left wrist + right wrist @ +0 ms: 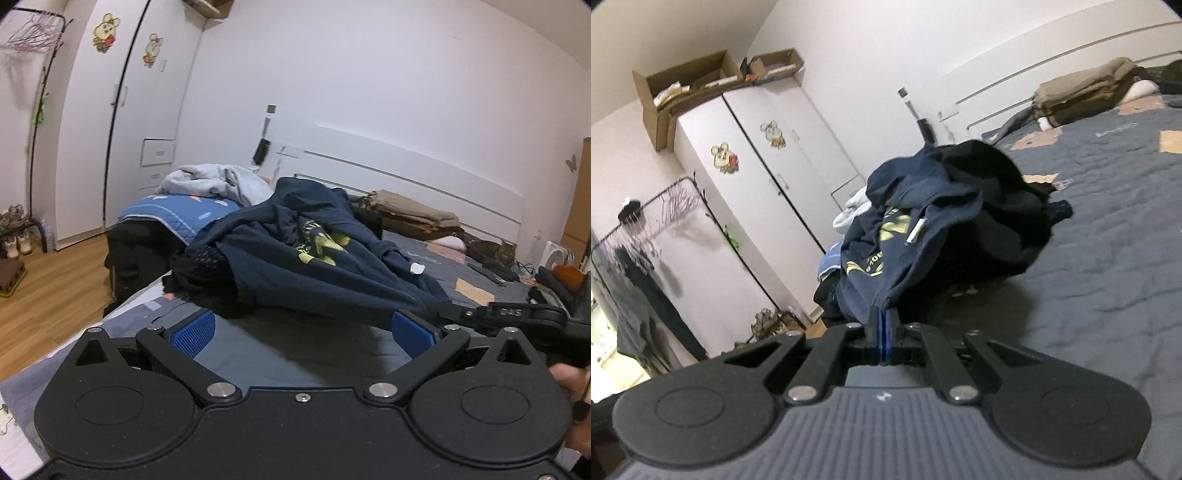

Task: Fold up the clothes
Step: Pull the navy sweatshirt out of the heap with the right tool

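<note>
Nearest us, the left gripper (pixel 301 328) stands spread, blue pads apart, nothing between them; the right gripper (pixel 884 325) is pressed together on an edge of the crumpled navy cotton T-shirt with yellow print (pixel 905 229). The shirt lies heaped on the grey quilted bedspread (pixel 1108 229), draped over black garments (pixel 1004 206). We judge it light, limp and non-slip; a single pinch only drags it in a bunch, so a second hold on a hem or shoulder seam seems needed to spread it. The left view alone shows the right gripper's black arm (pixel 517 314) reaching the cloth, the grey sweatshirt (pixel 218 181) and, farther, folded tan clothes (pixel 410 210); the right view alone shows the closed pinch, and cardboard boxes (pixel 690 85) atop the white wardrobe (pixel 753 177).
</note>
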`<state>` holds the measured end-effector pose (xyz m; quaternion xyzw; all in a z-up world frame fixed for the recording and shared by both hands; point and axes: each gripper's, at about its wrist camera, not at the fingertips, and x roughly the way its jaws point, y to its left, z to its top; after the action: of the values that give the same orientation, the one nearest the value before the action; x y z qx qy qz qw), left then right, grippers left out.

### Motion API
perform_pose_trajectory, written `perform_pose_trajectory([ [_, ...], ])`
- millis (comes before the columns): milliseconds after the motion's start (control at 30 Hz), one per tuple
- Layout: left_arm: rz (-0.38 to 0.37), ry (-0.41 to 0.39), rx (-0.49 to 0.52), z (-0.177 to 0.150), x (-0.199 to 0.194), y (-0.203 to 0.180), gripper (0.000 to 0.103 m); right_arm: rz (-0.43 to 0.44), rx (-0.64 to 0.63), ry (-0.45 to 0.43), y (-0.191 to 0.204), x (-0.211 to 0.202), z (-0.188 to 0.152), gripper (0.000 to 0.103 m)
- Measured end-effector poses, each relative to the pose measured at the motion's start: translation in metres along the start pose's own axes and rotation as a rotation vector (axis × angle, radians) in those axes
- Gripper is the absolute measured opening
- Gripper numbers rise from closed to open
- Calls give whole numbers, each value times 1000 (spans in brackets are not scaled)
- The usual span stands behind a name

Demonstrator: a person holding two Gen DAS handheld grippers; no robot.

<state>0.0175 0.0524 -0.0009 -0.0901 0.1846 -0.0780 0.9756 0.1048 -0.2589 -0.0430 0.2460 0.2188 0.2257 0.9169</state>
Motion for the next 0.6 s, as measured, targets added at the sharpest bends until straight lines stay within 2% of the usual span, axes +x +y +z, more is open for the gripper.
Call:
perform_pose_trajectory([
  [133, -12, 3, 9, -1, 2, -5, 103, 9, 50, -78, -10, -38, 2, 0],
  [200, -15, 6, 8, -3, 4, -7, 103, -17, 54, -91, -15, -52, 3, 0],
  [400, -21, 13, 34, -6, 5, -13, 103, -55, 16, -33, -28, -54, -3, 1],
  [533, -22, 15, 29, -5, 5, -14, 103, -78, -25, 13, -30, -41, -15, 4],
  [600, -24, 18, 18, -4, 6, -13, 103, -78, -29, 46, -31, -30, -23, 10],
])
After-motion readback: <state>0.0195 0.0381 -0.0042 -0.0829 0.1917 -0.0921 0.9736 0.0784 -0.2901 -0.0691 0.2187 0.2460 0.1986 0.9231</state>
